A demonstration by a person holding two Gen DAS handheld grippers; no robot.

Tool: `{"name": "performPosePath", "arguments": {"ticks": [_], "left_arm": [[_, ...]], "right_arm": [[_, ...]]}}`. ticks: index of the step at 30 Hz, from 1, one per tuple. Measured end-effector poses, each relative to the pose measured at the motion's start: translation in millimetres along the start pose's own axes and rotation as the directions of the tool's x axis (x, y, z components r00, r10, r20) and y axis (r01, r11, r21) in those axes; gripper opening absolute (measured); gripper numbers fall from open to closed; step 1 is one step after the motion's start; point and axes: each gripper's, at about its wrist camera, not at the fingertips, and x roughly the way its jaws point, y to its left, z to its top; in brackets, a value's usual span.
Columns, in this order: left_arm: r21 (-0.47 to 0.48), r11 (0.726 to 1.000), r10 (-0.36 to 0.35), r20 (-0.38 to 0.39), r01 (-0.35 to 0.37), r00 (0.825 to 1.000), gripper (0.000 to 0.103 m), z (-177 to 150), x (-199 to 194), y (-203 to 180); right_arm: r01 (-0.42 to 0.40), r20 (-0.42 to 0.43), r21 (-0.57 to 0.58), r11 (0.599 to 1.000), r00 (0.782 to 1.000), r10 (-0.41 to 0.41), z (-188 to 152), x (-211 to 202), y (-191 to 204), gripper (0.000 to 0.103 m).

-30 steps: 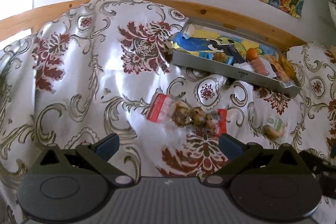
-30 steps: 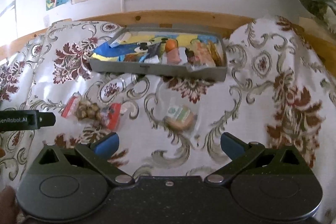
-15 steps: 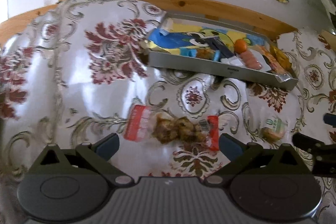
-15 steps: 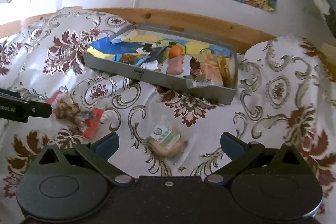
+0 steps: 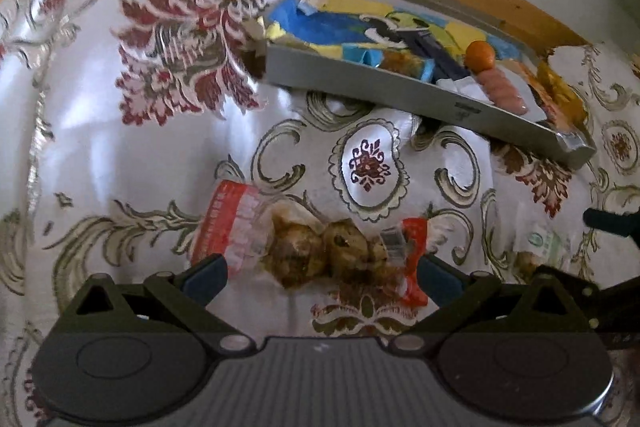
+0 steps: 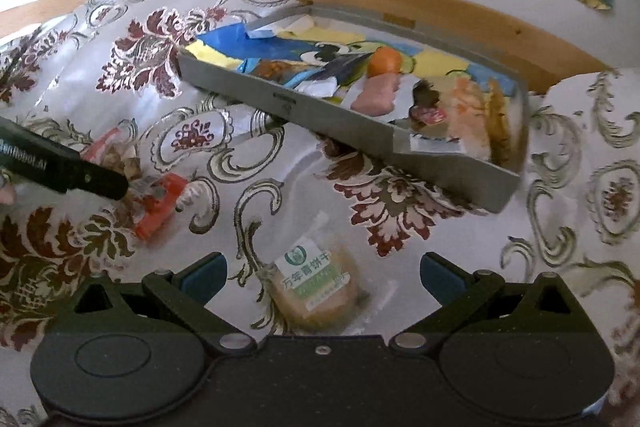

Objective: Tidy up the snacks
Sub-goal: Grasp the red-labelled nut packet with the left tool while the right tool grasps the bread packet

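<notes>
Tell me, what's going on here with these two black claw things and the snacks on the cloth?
A person is tidying snacks with a hand-held gripper in each hand. The left gripper is open around a clear packet with red ends lying on the patterned cloth. The right gripper is open around a green-labelled biscuit packet. Neither is grasped yet. A grey tray behind them already holds several snacks.

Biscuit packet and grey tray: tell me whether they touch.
Apart. The right wrist view shows the biscuit packet lying on the patterned cloth, with a clear stretch of cloth between it and the grey tray.
</notes>
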Motion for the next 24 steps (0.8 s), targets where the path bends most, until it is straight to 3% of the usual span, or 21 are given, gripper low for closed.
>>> {"name": "performPosePath", "arguments": {"ticks": [7, 12, 15, 18, 21, 24], "left_arm": [[-0.125, 0.992, -0.042, -0.072, 0.033, 0.996, 0.103, 17, 15, 10], [-0.29, 0.957, -0.064, -0.118, 0.028, 0.991, 0.103, 17, 14, 19], [-0.438, 0.899, -0.069, -0.143, 0.0, 0.987, 0.102, 13, 15, 23], [-0.543, 0.839, -0.079, -0.145, -0.013, 0.986, 0.102, 14, 19, 26], [-0.625, 0.777, -0.046, -0.182, -0.079, 0.982, 0.101, 17, 26, 27], [-0.659, 0.738, -0.013, -0.228, -0.144, 0.974, 0.098, 22, 32, 28]], "right_arm": [[-0.066, -0.061, -0.009, 0.998, 0.996, 0.066, -4, 23, 1, 0.094], [-0.131, -0.079, -0.047, 0.99, 0.989, 0.127, -6, 22, 21, 0.085], [-0.168, -0.103, -0.107, 0.98, 0.982, 0.157, -7, 22, 39, 0.071], [-0.172, -0.099, -0.148, 0.974, 0.982, 0.158, -9, 20, 51, 0.071], [-0.178, -0.099, -0.138, 0.974, 0.981, 0.165, -9, 19, 52, 0.071], [-0.177, -0.098, -0.127, 0.976, 0.981, 0.165, -9, 19, 51, 0.071]]}}
